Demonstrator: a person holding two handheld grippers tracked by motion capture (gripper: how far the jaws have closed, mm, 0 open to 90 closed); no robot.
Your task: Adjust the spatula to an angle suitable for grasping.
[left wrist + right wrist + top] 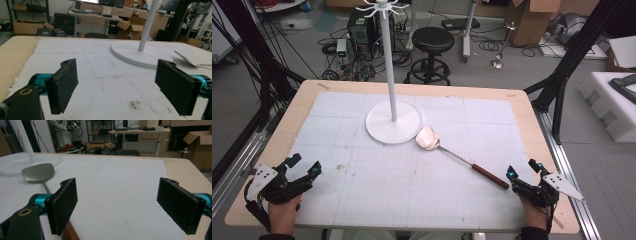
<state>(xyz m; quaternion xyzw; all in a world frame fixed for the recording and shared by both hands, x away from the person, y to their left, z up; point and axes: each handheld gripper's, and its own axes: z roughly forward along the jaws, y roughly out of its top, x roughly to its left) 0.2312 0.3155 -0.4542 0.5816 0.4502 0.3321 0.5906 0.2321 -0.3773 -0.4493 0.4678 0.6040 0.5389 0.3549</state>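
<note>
While resting at the near right corner of the table [532,107], right gripper [523,170] released, jaws wide and empty, placed just beside the wooden handle end of the spatula [452,152], probably for an easy grasp. Left gripper [303,165] also released, at the near left corner. Spatula lying diagonally, blade touching the base of the white stand [393,121] near the centre, likely to be hung there.

Stand [392,75] cropped at twelve o'clock in the high view, top hooks partly lost. Spatula [40,173] handle masked behind the near jaw at seven o'clock in the right gripper view. Blade alone caught at three o'clock in the left gripper view, handle cut off.
</note>
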